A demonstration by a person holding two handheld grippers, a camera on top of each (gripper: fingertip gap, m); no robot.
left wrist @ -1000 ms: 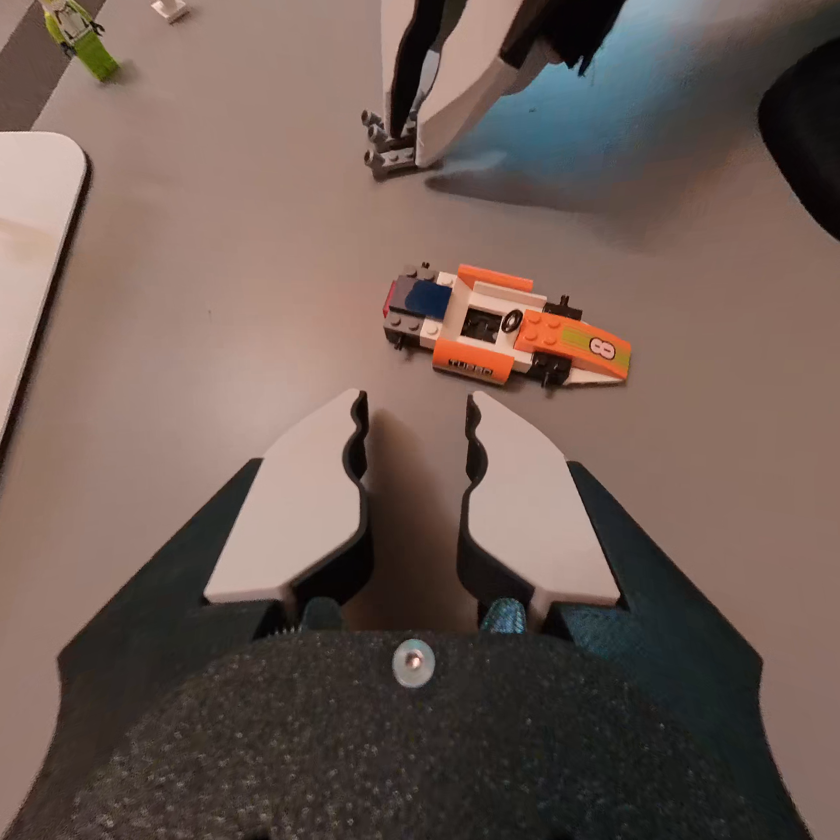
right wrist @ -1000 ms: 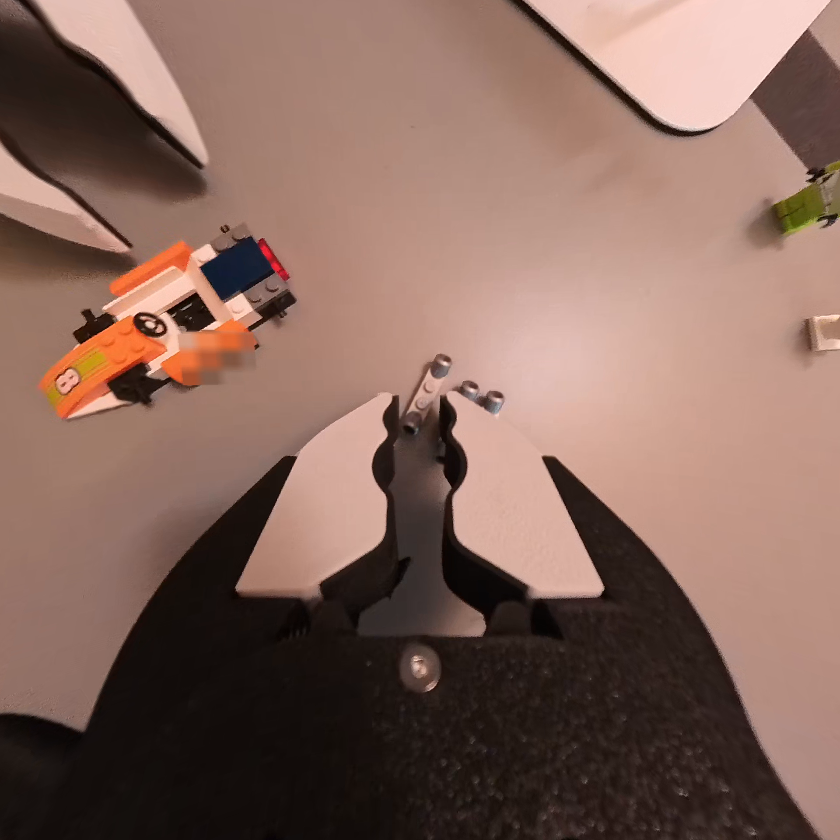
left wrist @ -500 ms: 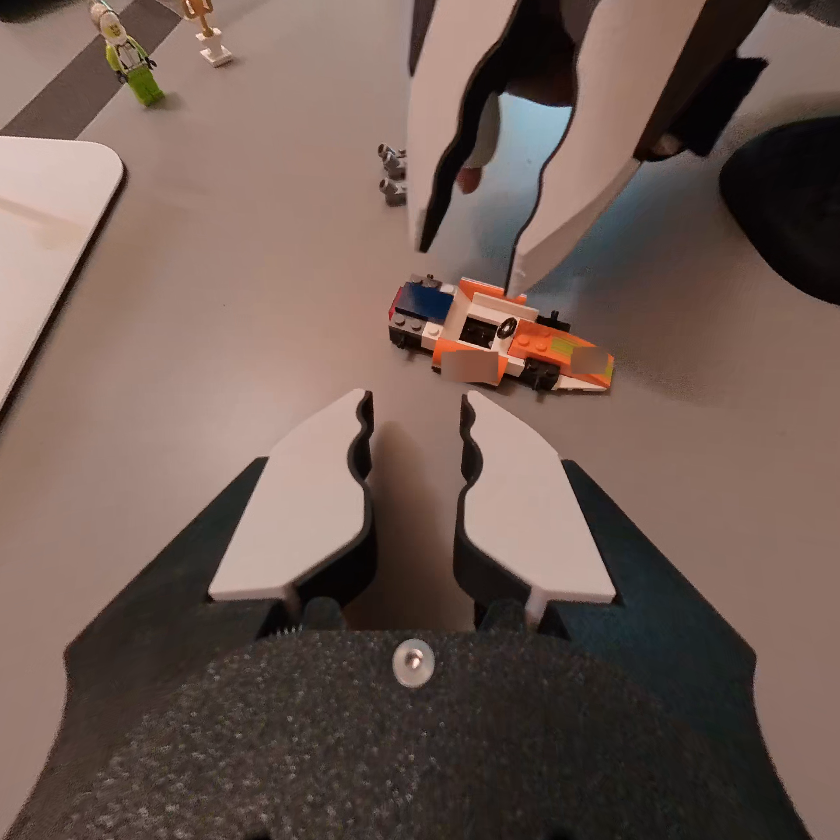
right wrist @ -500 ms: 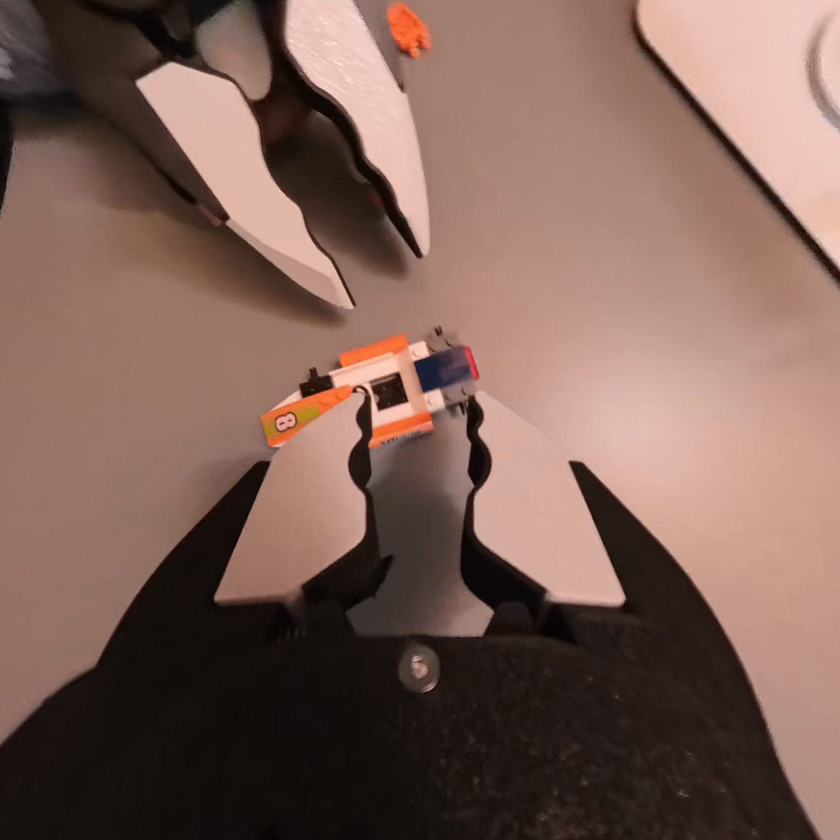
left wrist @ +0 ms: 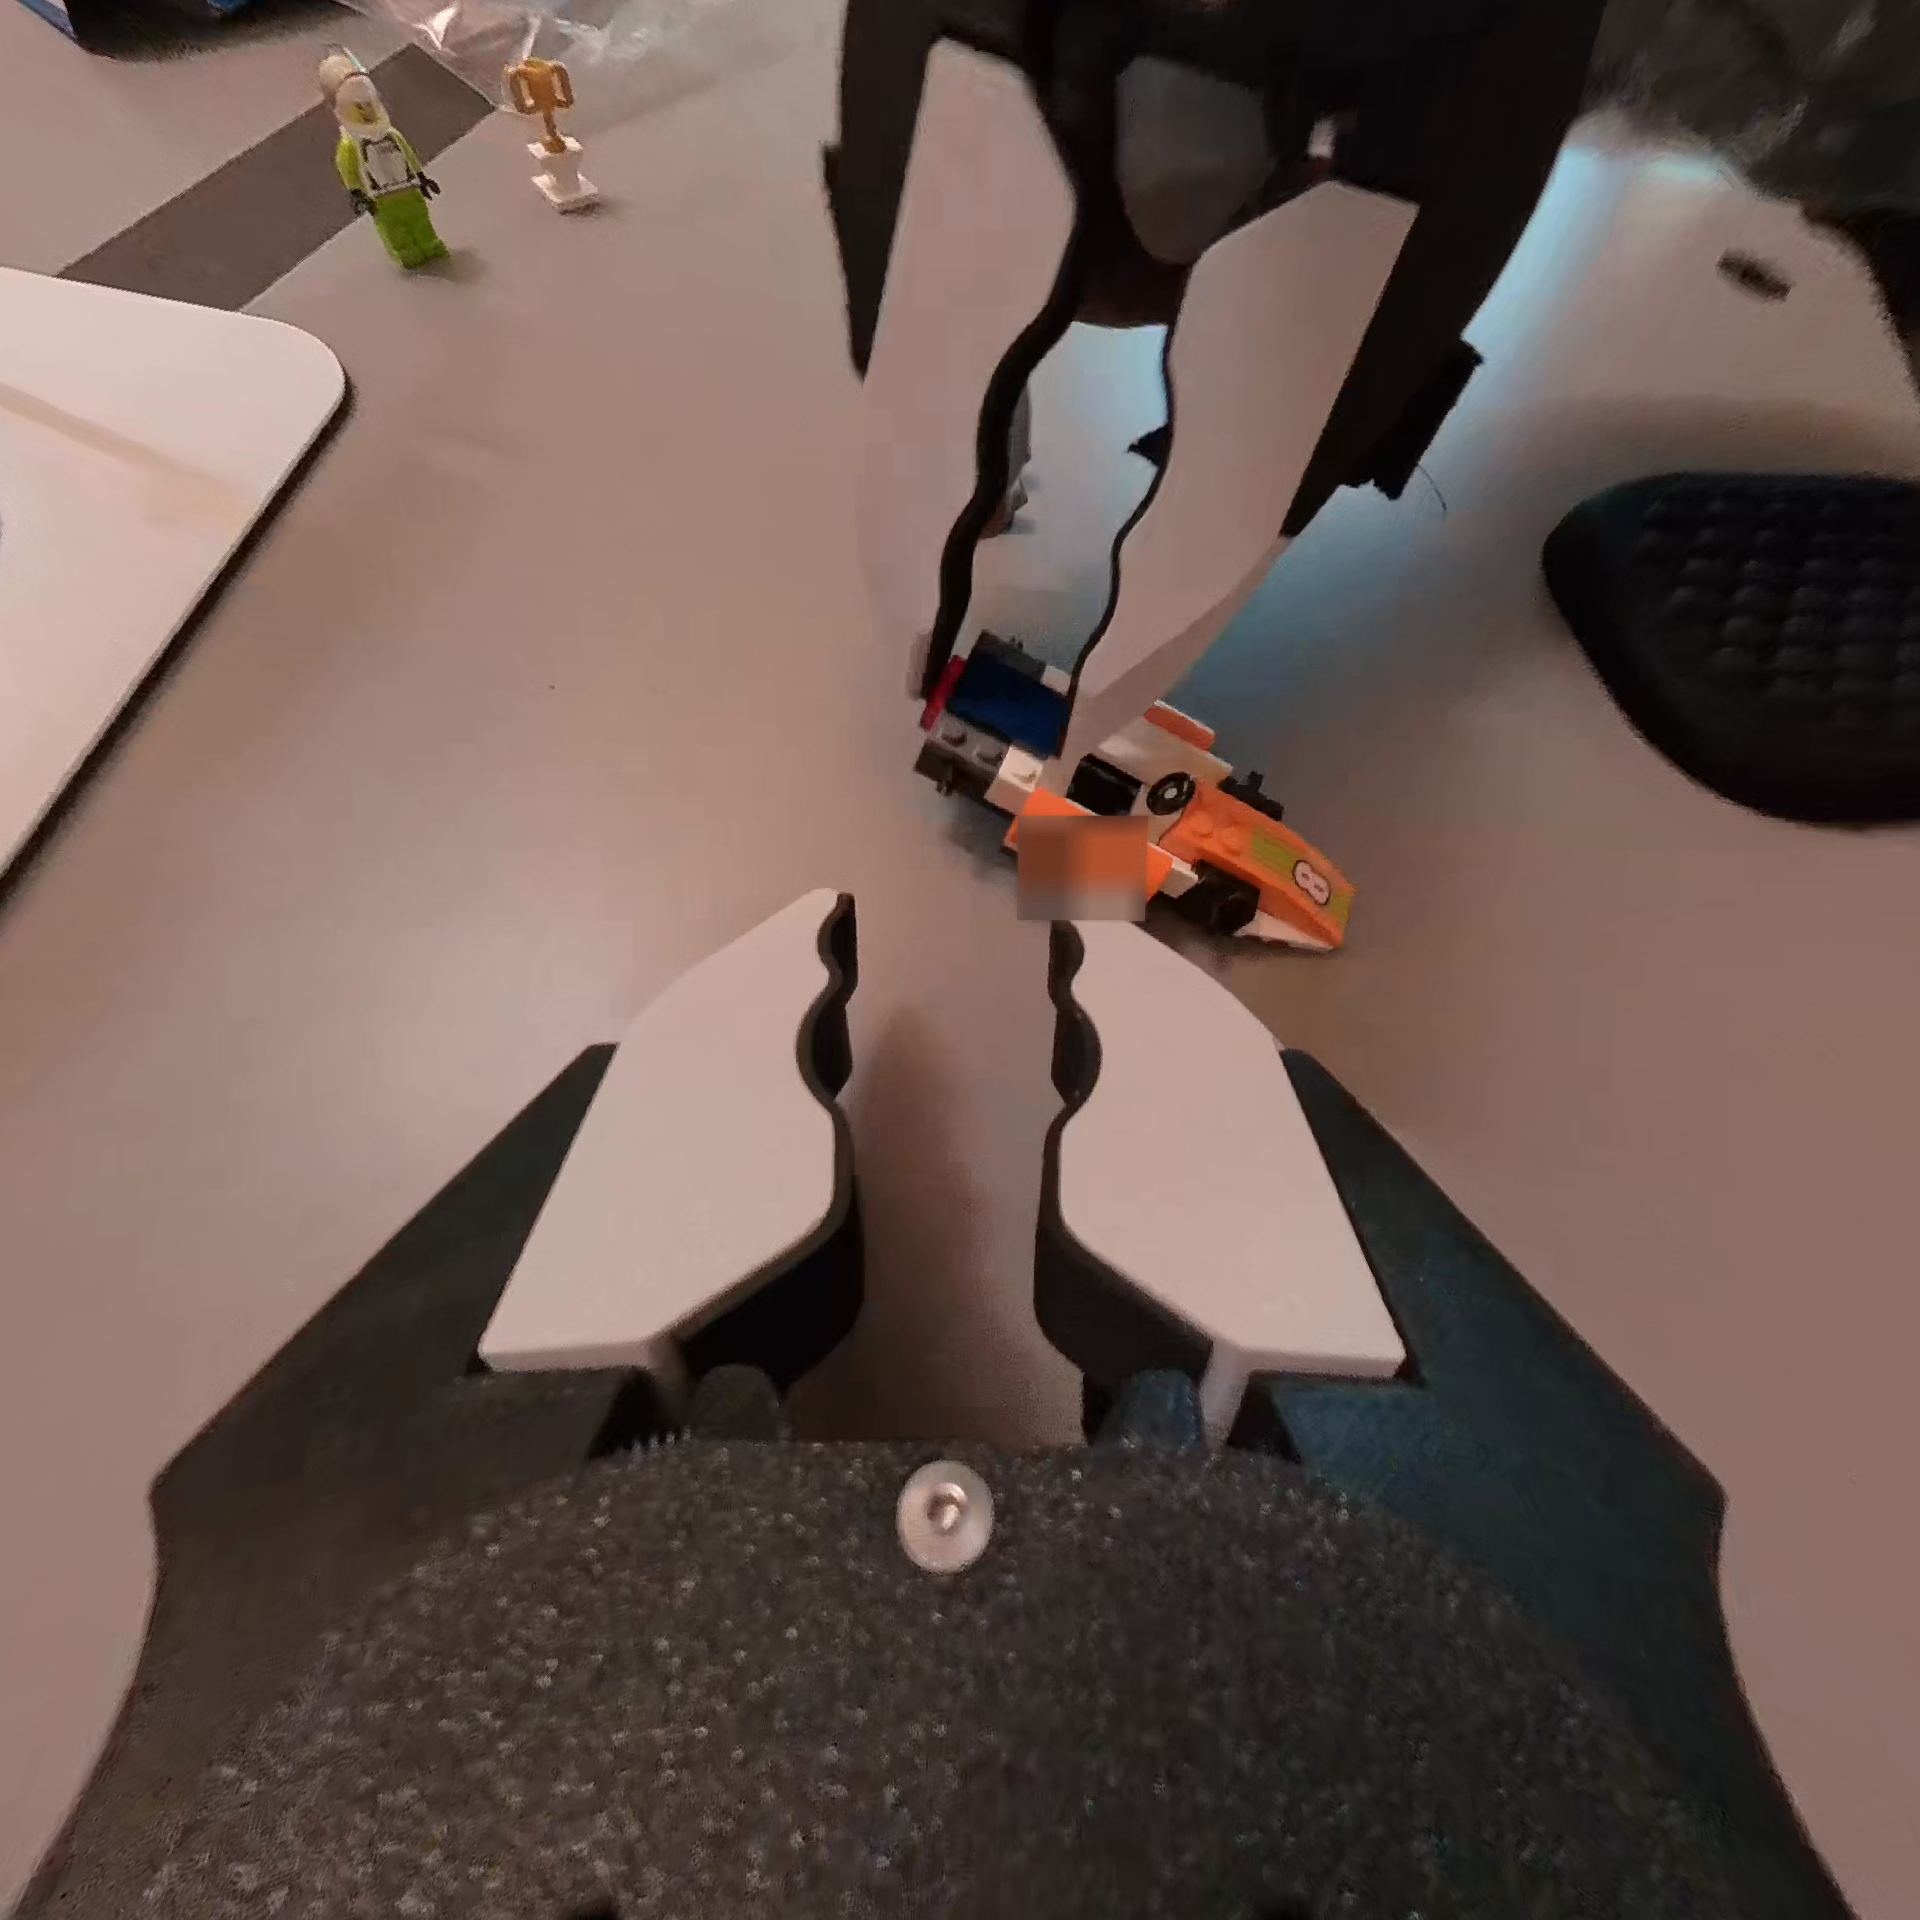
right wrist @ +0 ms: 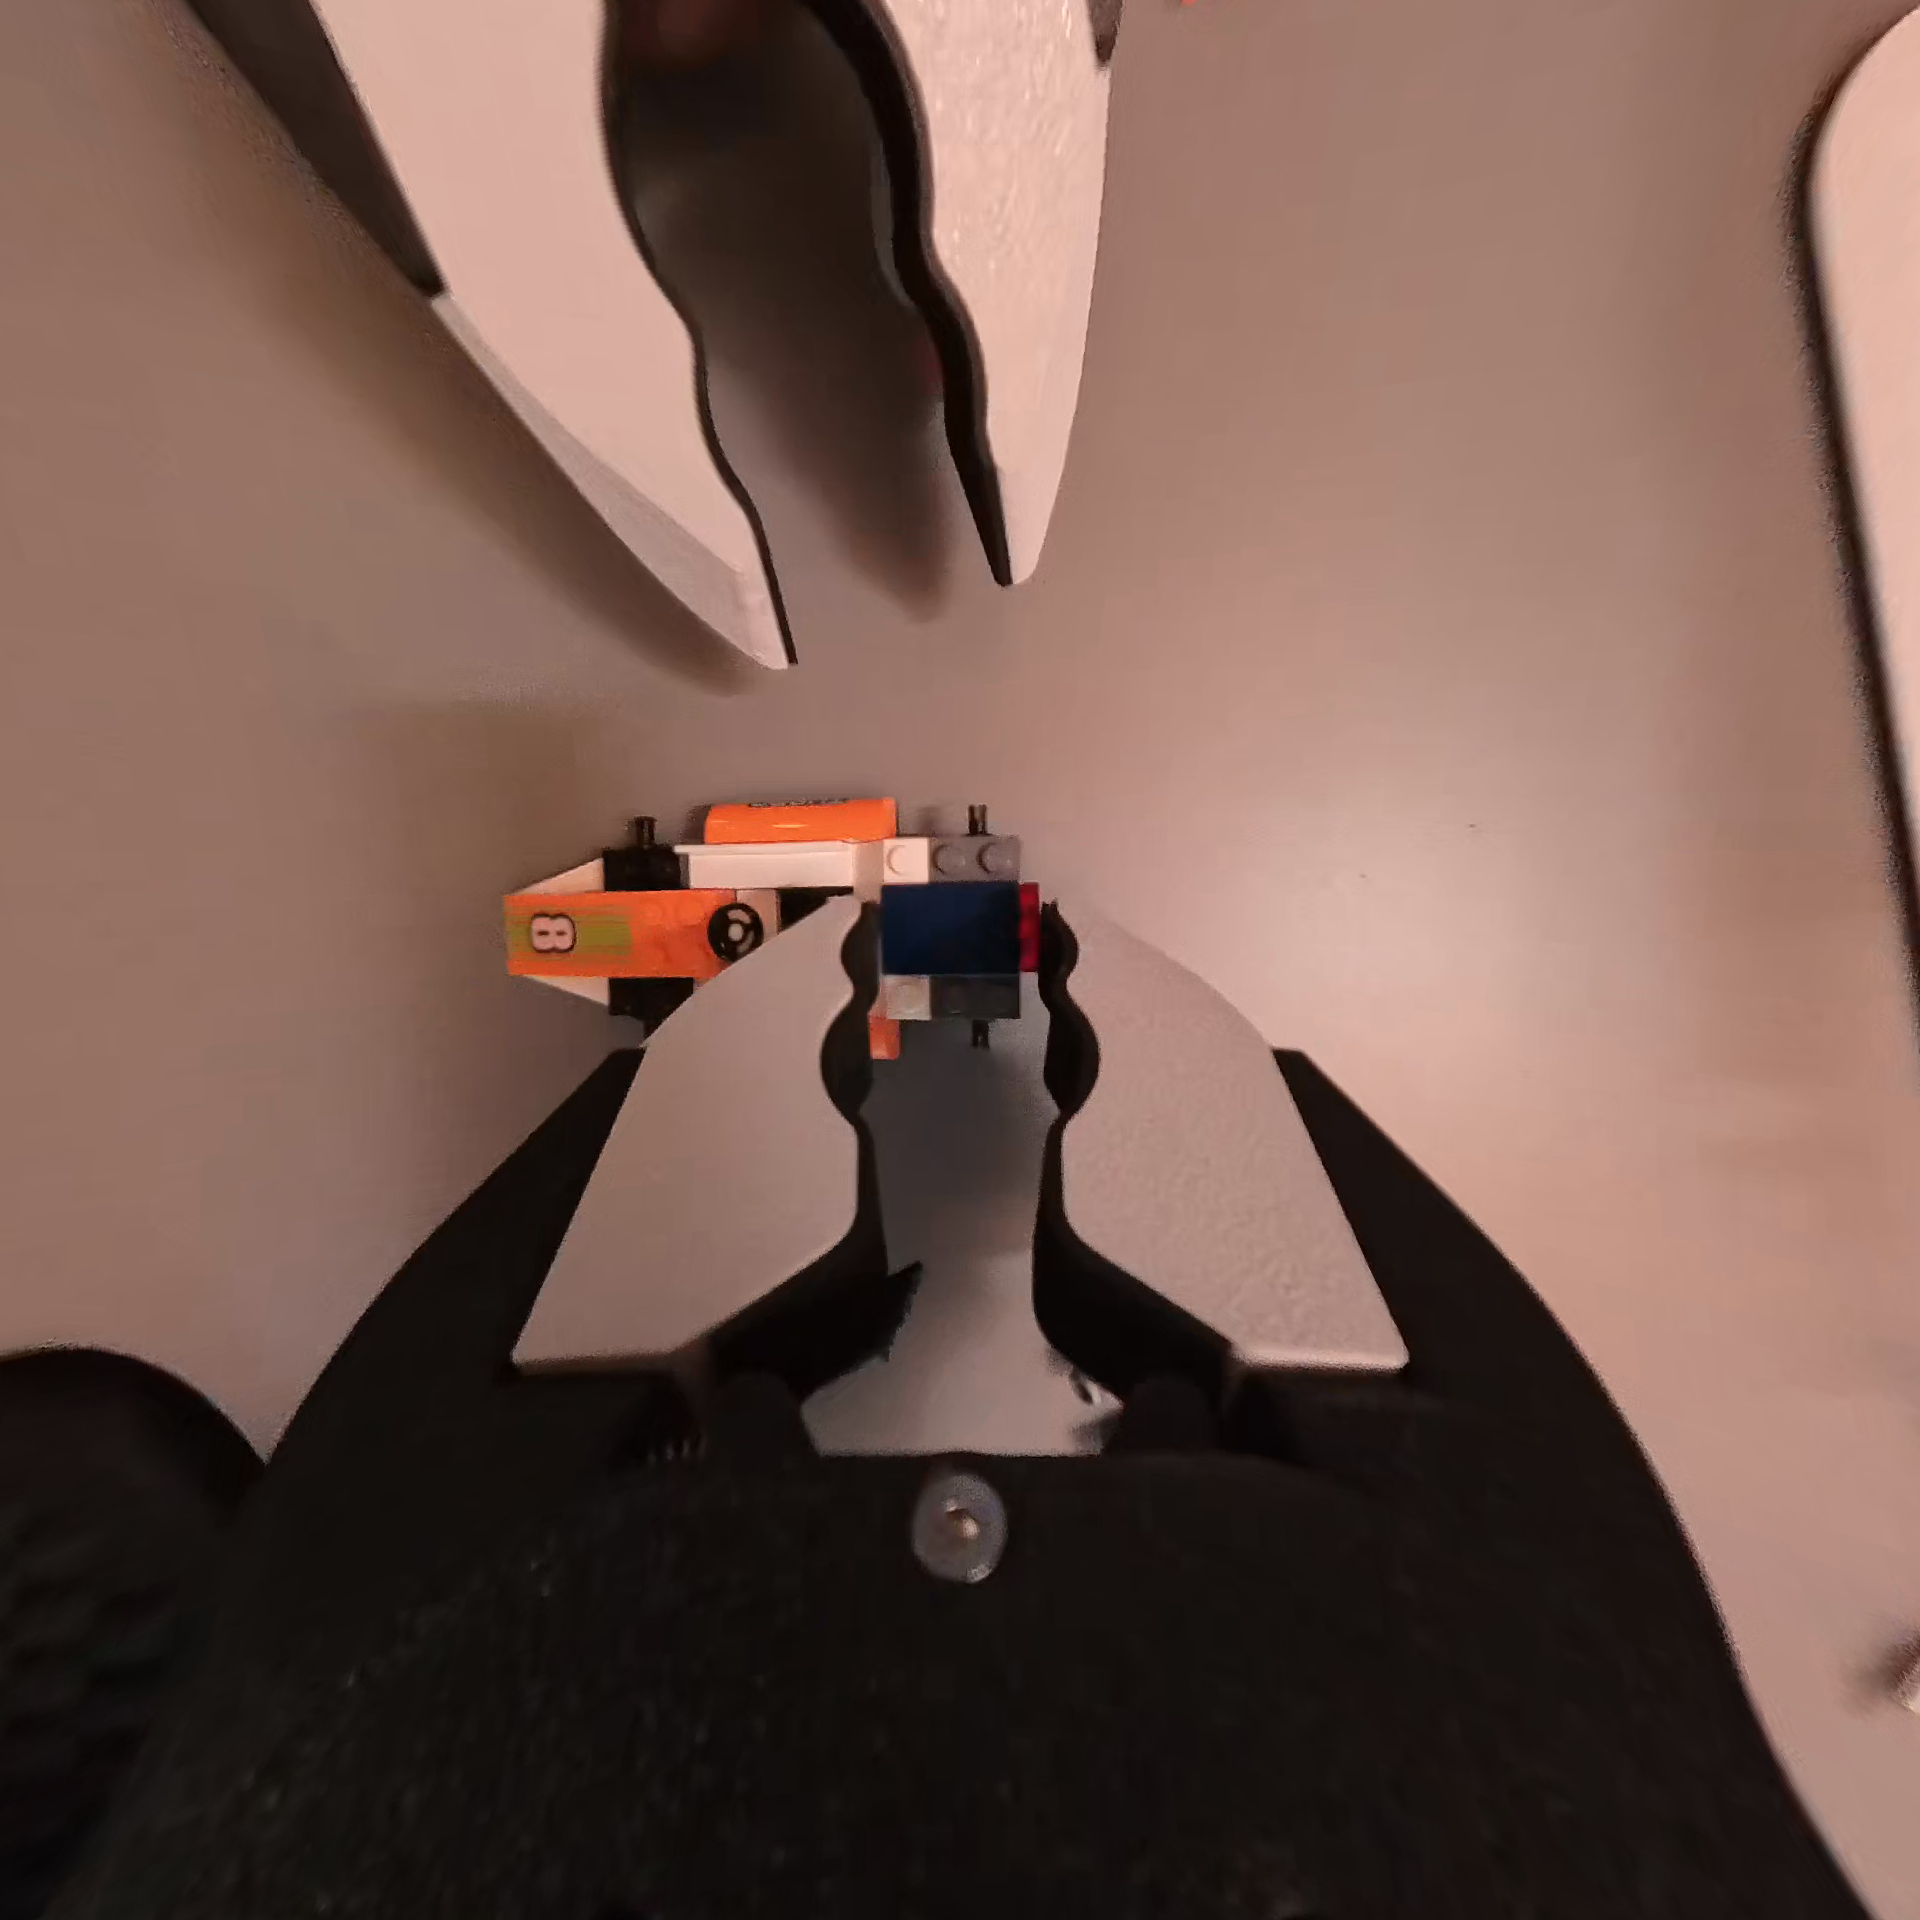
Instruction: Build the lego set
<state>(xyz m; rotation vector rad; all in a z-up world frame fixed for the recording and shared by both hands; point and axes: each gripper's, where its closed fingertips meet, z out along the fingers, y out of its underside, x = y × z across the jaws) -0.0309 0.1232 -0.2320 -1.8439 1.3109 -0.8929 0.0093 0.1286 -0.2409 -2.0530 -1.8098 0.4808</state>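
Left gripper [left wrist: 951, 925] idle, jaws spread, empty, low over the table [left wrist: 520, 727] just beside the car [left wrist: 1132, 800]. Right gripper [right wrist: 951, 925] straddles the car's blue rear block, jaws spread, not yet pinching. Likely step: grip the rear. Best to close squarely on the block's sides, clear of the axle pins. Car: orange-white, wheelless, flat on the table, nose left in the right view.

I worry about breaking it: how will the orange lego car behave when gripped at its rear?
The lego car looks stiff and probably light. Being stacked bricks, a hard squeeze might pop pieces off. With no wheels fitted, it should slide, not roll.
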